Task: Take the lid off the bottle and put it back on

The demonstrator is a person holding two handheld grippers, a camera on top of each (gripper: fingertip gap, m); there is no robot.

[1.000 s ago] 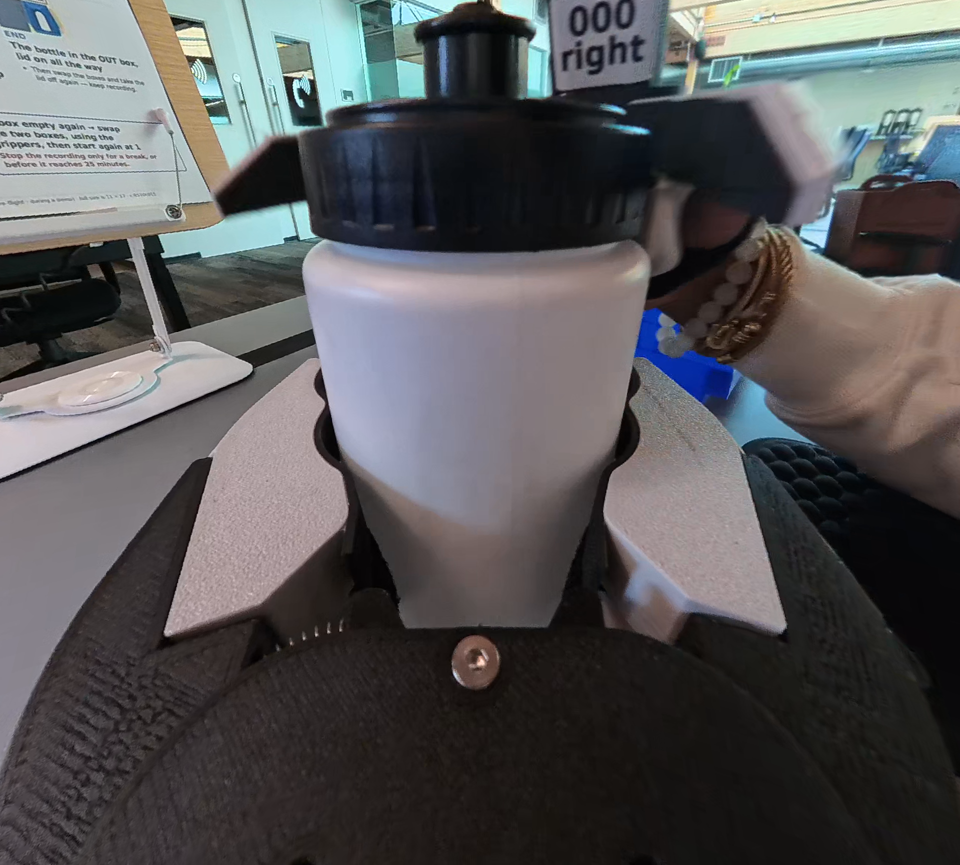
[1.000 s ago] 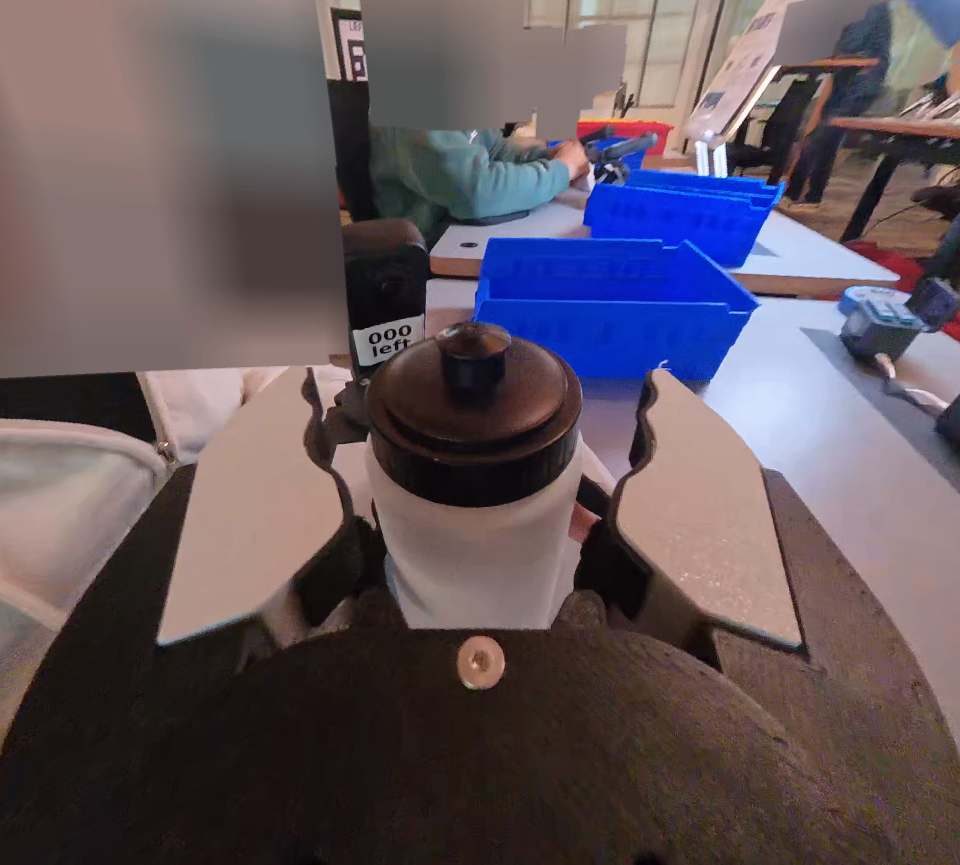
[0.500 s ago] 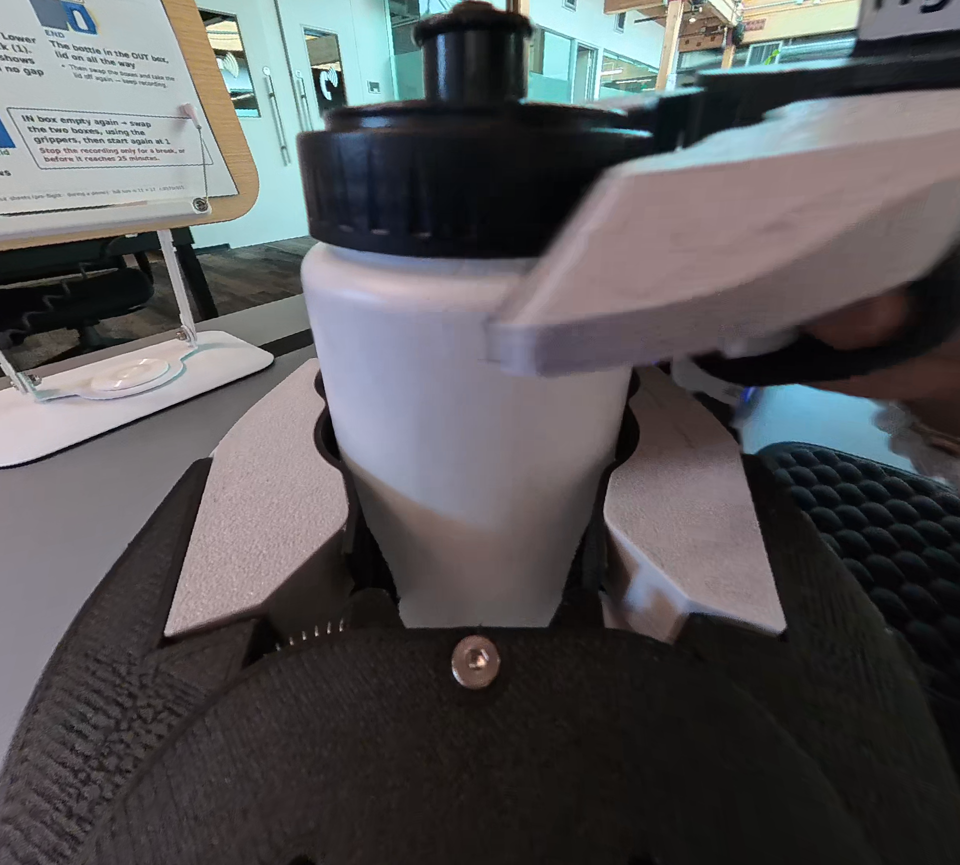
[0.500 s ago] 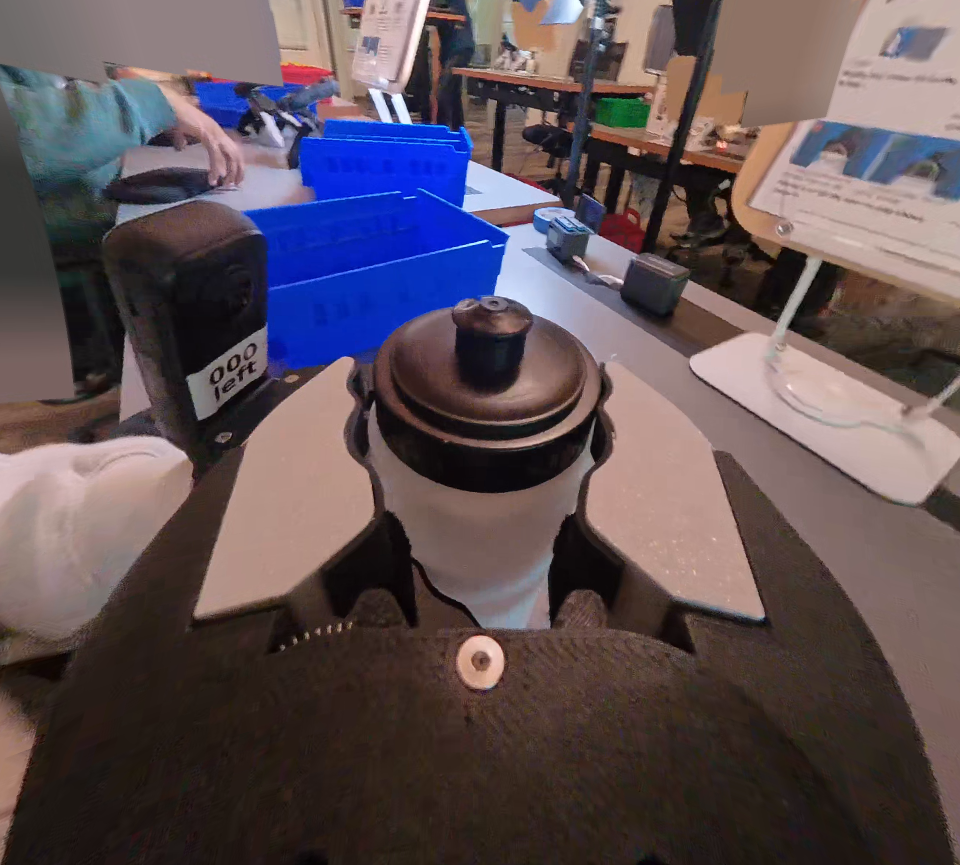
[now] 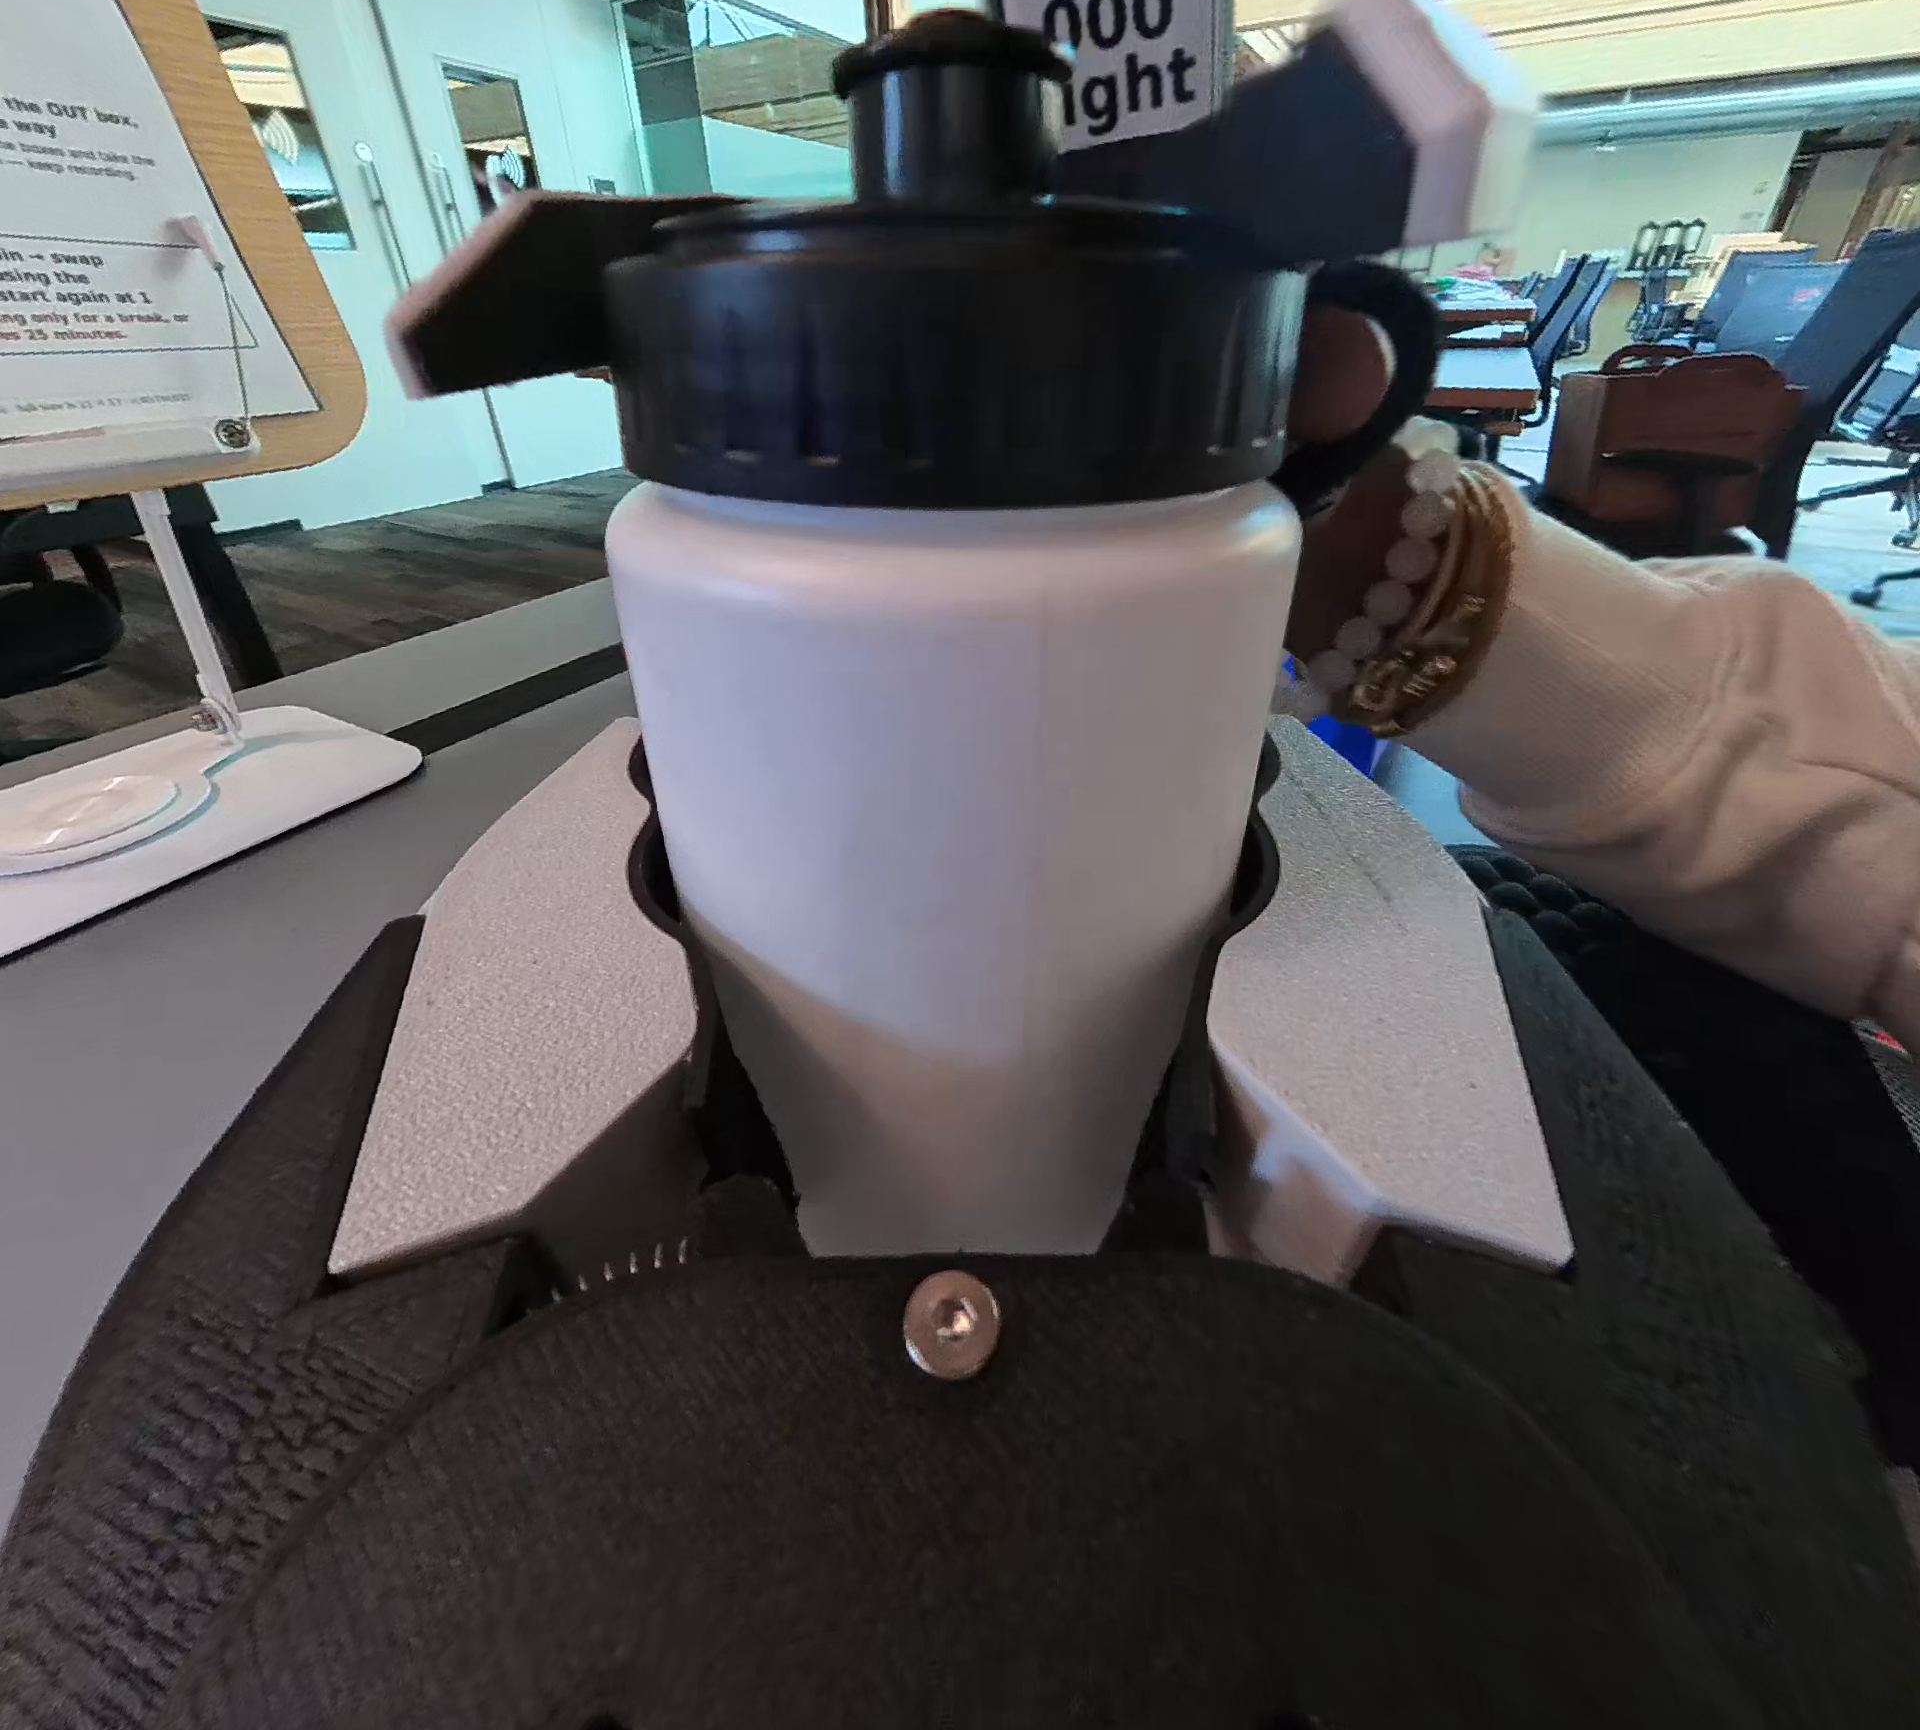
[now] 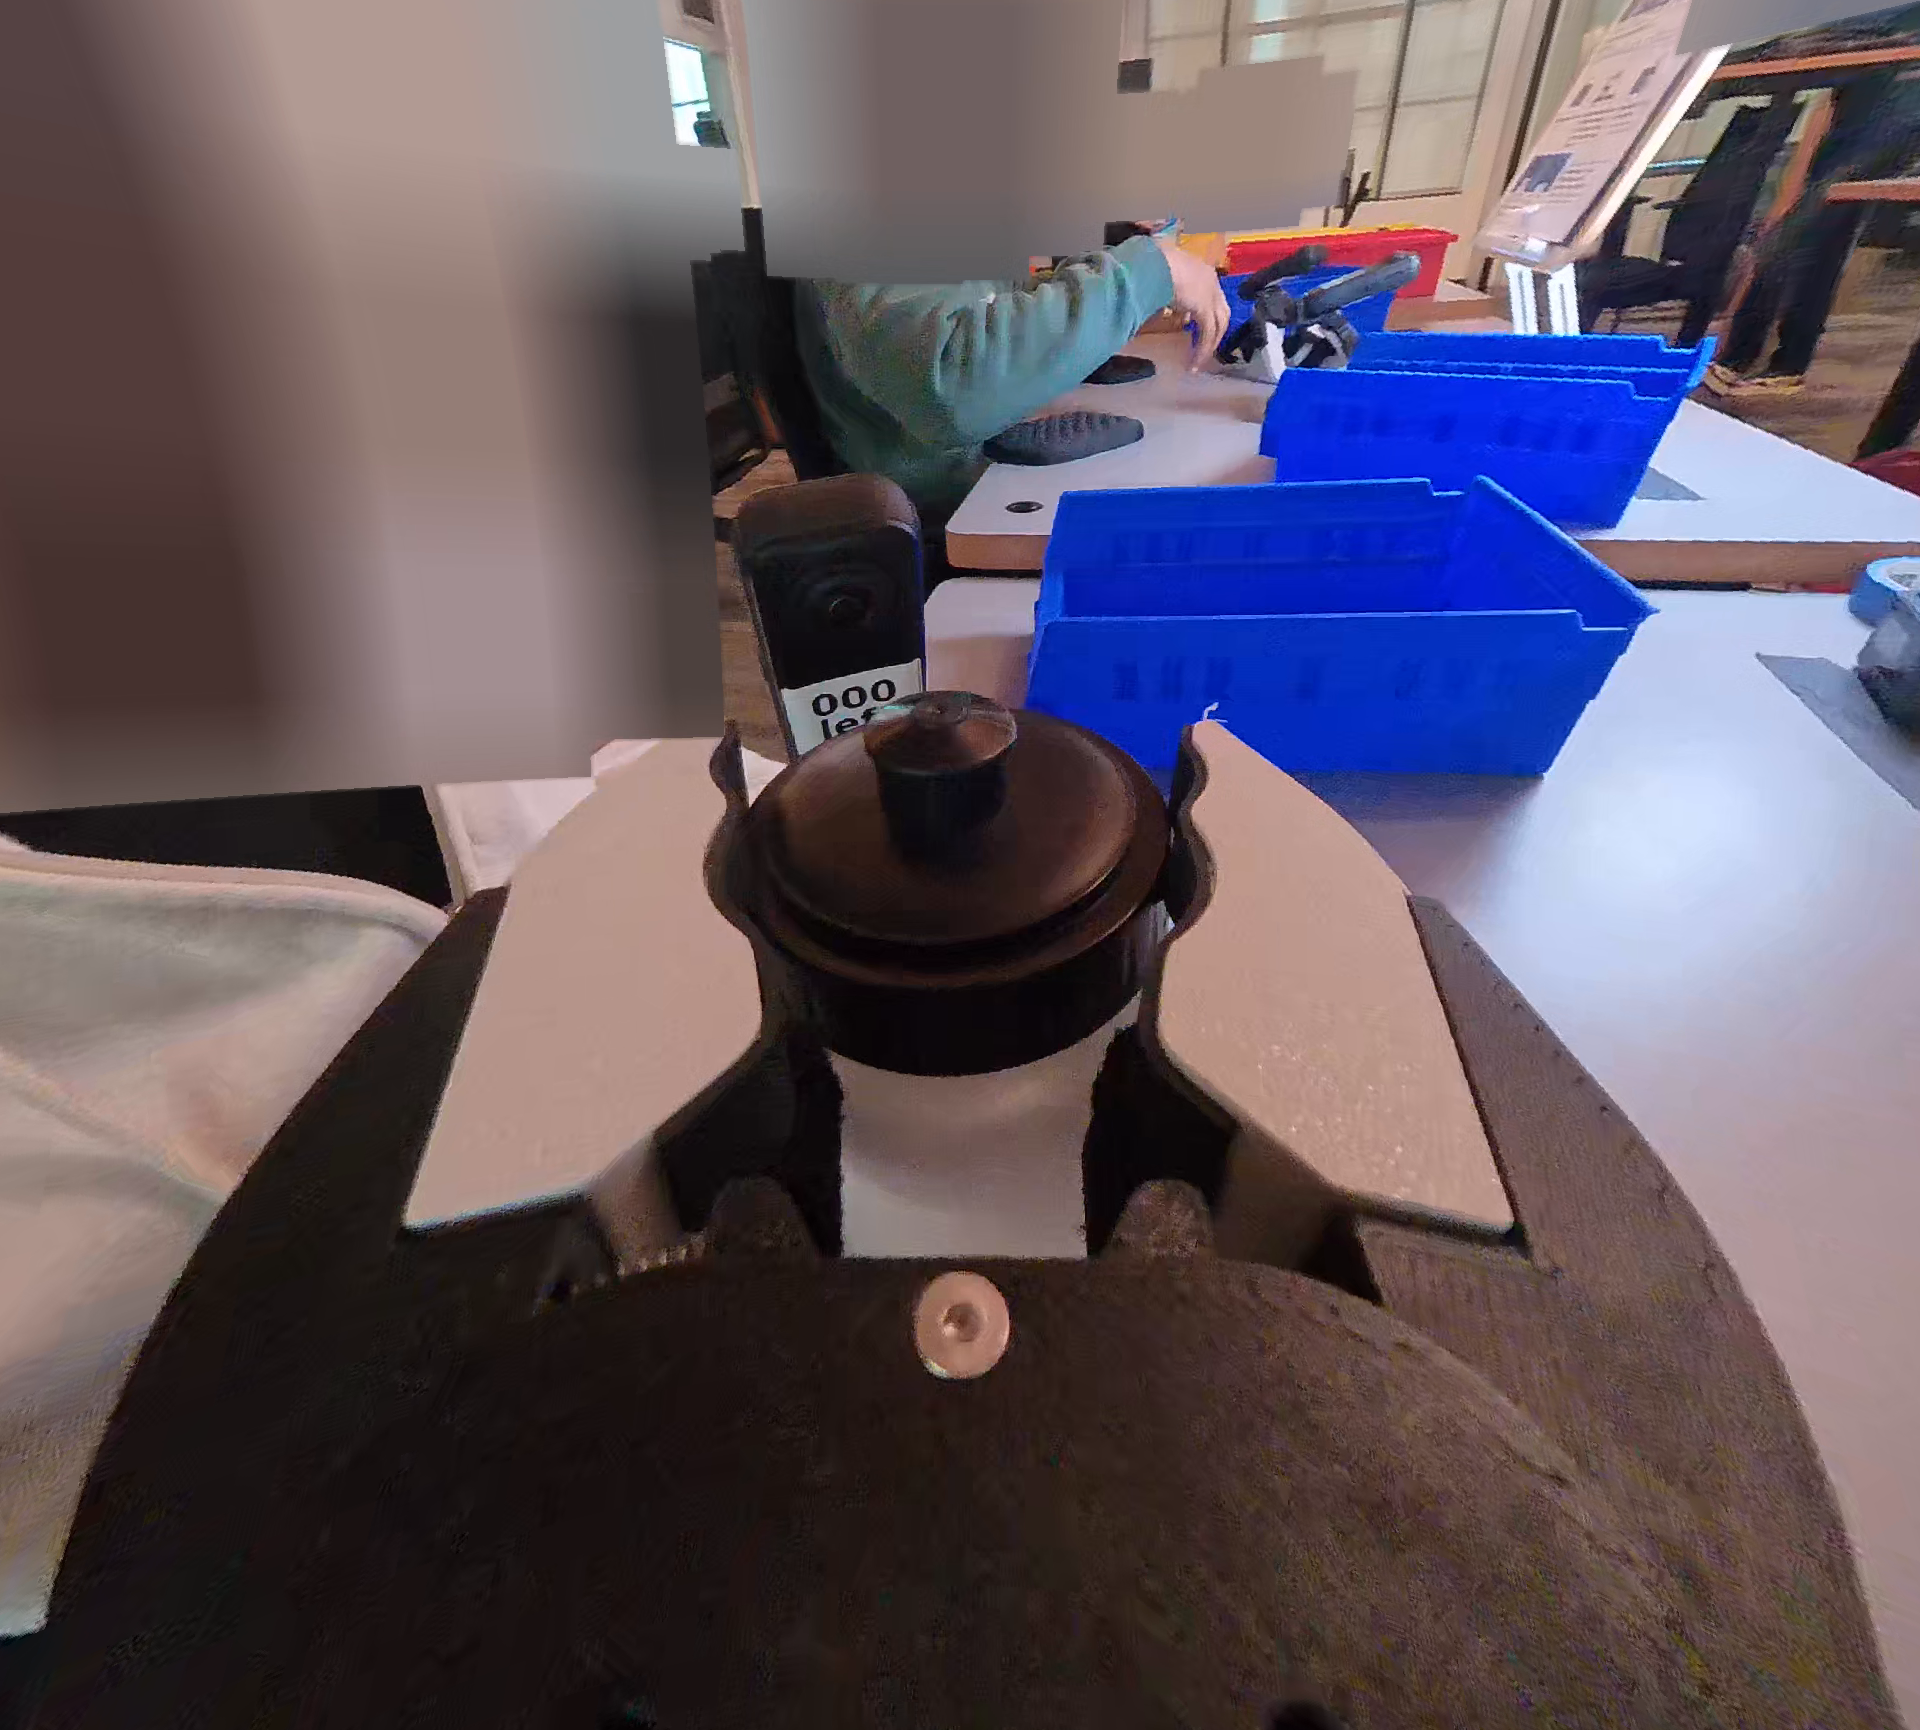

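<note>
The white bottle (image 5: 951, 797) stands upright above the grey table (image 5: 208, 953), its body clamped in the left gripper (image 5: 951, 901). The right gripper (image 6: 961, 911) is clamped on the black screw lid (image 6: 951, 891). Judged best: keep the bottle still, turn only the lid about its axis, squeeze evenly so the ribbed rim cannot slip.

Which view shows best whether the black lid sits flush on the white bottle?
The left wrist view: it sees the lid side-on, its lower rim meeting the bottle shoulder with no visible gap. The right wrist view looks down on the lid, held by the right hand-held gripper, with the seam mostly hidden.
</note>
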